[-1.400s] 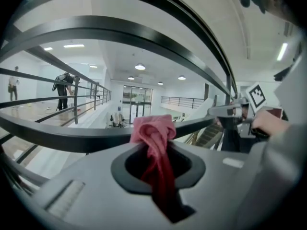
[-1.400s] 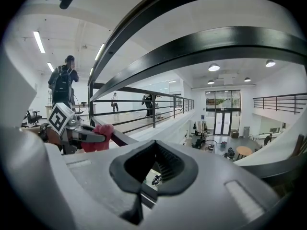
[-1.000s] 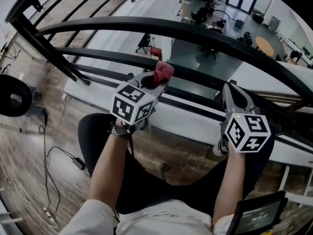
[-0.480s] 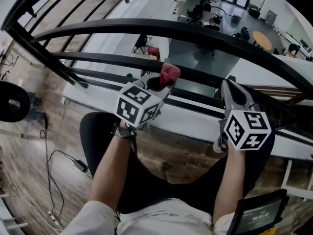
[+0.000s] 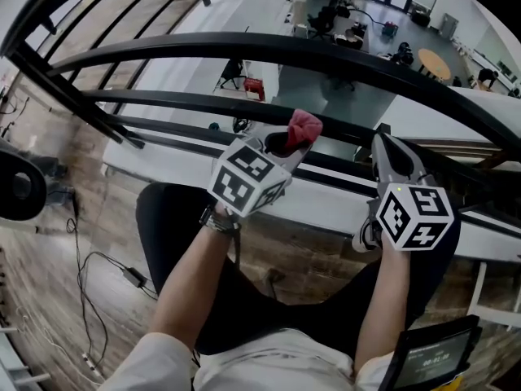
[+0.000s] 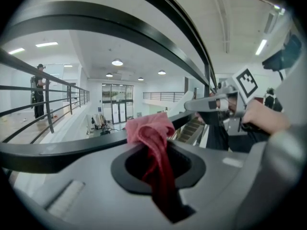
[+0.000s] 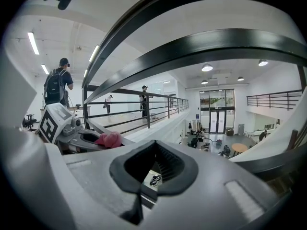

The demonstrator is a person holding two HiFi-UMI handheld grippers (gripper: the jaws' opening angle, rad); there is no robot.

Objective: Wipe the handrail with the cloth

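Observation:
The black handrail (image 5: 269, 49) curves across the head view, with thinner rails (image 5: 187, 100) below it. A red cloth (image 5: 304, 127) sticks out of my left gripper (image 5: 295, 139), which is shut on it just under the second rail, below the top rail. The left gripper view has the cloth (image 6: 152, 134) bunched at the jaw tips, against a dark rail (image 6: 57, 150). My right gripper (image 5: 383, 148) is shut and holds nothing, its tips pointing at the lower rails to the right of the cloth. The right gripper view shows its closed jaws (image 7: 154, 152) and the cloth (image 7: 109, 139) at the left.
Beyond the railing the floor drops to a lower level with desks, chairs and a round table (image 5: 440, 65). Cables (image 5: 98, 259) lie on the wooden floor at left. A dark screen (image 5: 431, 357) sits at bottom right. People (image 7: 57, 87) stand on the far walkway.
My left gripper has slid to the right along the rails with the red cloth in it. The right gripper has hardly moved.

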